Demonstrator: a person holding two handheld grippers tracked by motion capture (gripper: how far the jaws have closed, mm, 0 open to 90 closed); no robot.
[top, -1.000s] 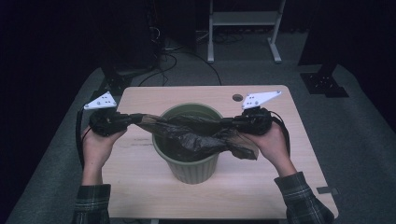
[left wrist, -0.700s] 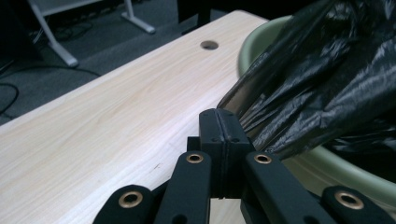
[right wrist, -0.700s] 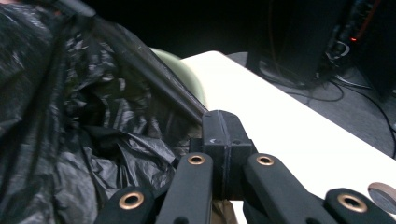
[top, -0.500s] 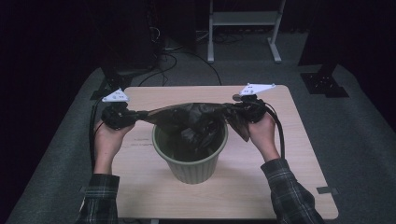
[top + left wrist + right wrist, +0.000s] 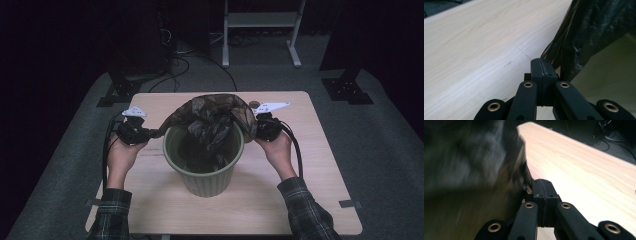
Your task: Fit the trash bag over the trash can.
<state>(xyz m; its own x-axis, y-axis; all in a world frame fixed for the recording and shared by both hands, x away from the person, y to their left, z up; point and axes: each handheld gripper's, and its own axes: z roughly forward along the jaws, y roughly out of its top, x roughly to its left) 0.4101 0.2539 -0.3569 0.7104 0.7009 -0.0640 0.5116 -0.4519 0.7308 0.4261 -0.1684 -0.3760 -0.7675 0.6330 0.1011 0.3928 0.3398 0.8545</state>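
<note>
You've got the black bag (image 5: 212, 117) stretched over the green bin (image 5: 204, 165) in the middle of the tabletop (image 5: 310, 165), its far edge arched up over the rim and the middle drooping inside. Your left tool (image 5: 145, 134) is clamped tight on the bag's left edge, just beside the bin. Your right tool (image 5: 256, 129) pinches the right edge the same way, jaws fully together.

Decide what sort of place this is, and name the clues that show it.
Probably a lab or recording studio rather than a home: a lone wooden table on grey carpet before dark surroundings, loose cables on the floor behind, and a metal stand.
</note>
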